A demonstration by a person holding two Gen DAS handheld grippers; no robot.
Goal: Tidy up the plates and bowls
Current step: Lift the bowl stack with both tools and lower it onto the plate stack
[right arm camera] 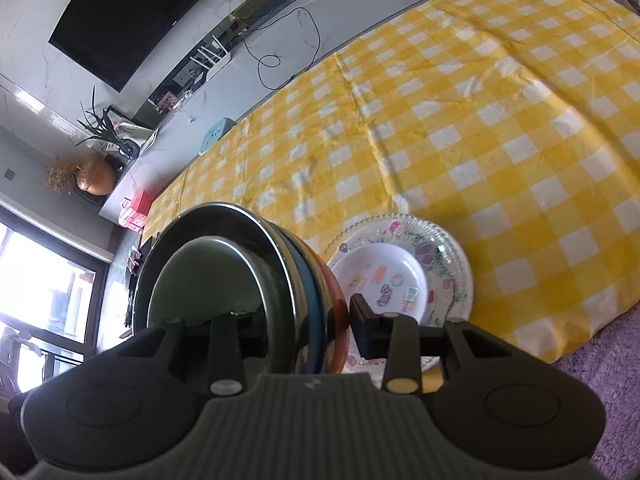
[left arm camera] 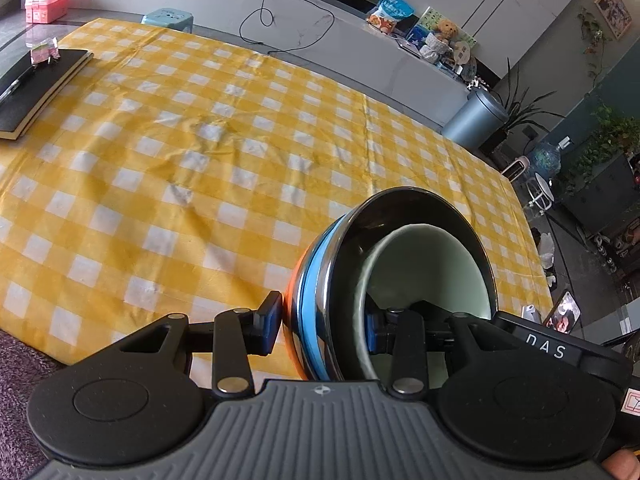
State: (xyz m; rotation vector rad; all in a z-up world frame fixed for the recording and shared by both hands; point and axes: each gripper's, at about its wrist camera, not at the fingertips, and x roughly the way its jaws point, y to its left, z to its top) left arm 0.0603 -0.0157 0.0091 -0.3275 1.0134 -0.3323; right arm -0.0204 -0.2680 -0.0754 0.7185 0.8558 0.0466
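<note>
A nested stack of bowls (left arm camera: 320,312) is held tilted on its side above the yellow checked cloth (left arm camera: 200,152): orange outermost, then blue, then dark steel, with a pale green bowl (left arm camera: 424,268) inside. My left gripper (left arm camera: 326,326) is shut on the stack's rim, one finger outside, one inside. My right gripper (right arm camera: 308,328) is shut on the same stack (right arm camera: 304,280) from the opposite side. In the right wrist view a clear glass plate (right arm camera: 452,248) with a small white patterned plate (right arm camera: 380,276) on it lies on the cloth just right of the stack.
A black book (left arm camera: 44,84) with a pink clip lies at the cloth's far left. A pink box (left arm camera: 46,2) and a blue stool (left arm camera: 168,18) stand beyond the cloth. A purple carpet (right arm camera: 600,344) borders the cloth's near edge. A white bench with cables runs behind.
</note>
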